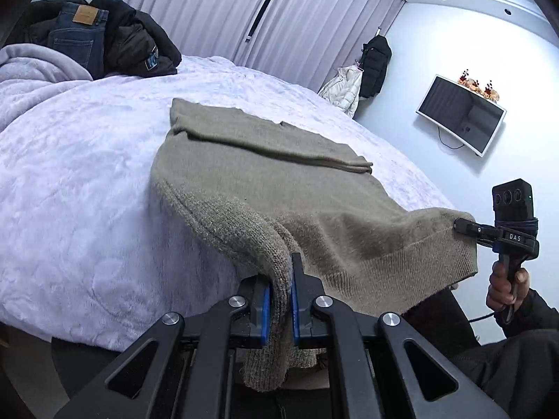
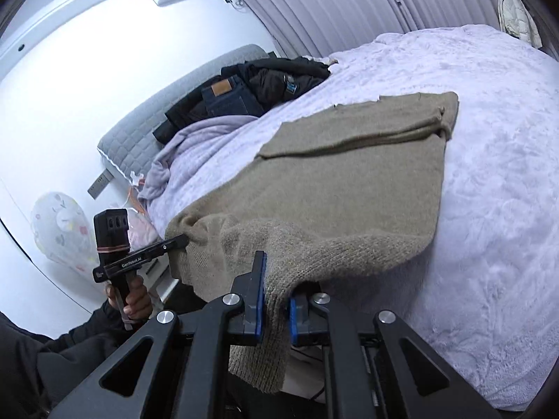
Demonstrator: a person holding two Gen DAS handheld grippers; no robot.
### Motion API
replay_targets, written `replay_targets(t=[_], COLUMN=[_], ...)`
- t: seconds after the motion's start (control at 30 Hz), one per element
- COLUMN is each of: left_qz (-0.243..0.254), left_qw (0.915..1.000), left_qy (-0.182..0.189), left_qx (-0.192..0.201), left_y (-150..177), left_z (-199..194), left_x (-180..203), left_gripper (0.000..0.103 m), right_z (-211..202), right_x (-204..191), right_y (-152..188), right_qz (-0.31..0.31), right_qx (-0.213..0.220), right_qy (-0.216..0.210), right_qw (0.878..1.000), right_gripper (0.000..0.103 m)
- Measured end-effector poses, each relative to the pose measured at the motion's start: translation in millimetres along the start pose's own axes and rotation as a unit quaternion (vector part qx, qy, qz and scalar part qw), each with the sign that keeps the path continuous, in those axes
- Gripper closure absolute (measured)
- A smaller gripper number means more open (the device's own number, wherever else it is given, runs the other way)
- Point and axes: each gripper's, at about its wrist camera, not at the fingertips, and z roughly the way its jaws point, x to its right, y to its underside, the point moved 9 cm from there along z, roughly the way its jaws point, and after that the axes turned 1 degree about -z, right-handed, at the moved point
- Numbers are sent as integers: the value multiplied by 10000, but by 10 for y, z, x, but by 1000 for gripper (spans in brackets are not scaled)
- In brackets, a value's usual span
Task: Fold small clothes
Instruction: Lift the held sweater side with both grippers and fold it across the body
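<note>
Pale lilac bedding covers the bed (image 1: 87, 181) where our beige sweater (image 1: 265, 174) lies mid-frame, sleeves already folded in. Our left gripper (image 1: 280, 300) and right gripper (image 2: 276, 309) each pinch a hem corner, lifted; we judge the bottom-to-top fold remains.
</note>
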Motion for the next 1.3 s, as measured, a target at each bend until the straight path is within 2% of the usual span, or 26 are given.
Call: replay_targets(t=[0.1, 0.27, 0.53, 0.7, 1.13, 1.3], left_qz=[-1, -325, -1014, -1019, -958, -1178], left_qw=[10000, 9986, 9923, 9931, 9950, 9929], left_qy=[29, 283, 373, 276, 129, 125], left_qx=[29, 311, 609, 513, 238, 84], left_y=[-141, -522, -1111, -1377, -1954, -2117], left_z=[26, 25, 245, 512, 1161, 1431], left_x=[15, 9, -226, -237, -383, -488], left_gripper=[93, 93, 93, 93, 93, 93], right_z=[56, 3, -22, 109, 479, 667], right_x=[-35, -84, 237, 525, 1069, 1355], right_y=[-103, -389, -943, -1191, -1735, -1911], right_qz=[-57, -107, 502, 931, 1309, 1664], right_qx=[14, 242, 771, 862, 838, 853], right_qy=[11, -41, -78, -47, 54, 92], right_qw=[10000, 9996, 9957, 9919, 9878, 9823], right_gripper=[92, 92, 92, 92, 92, 92])
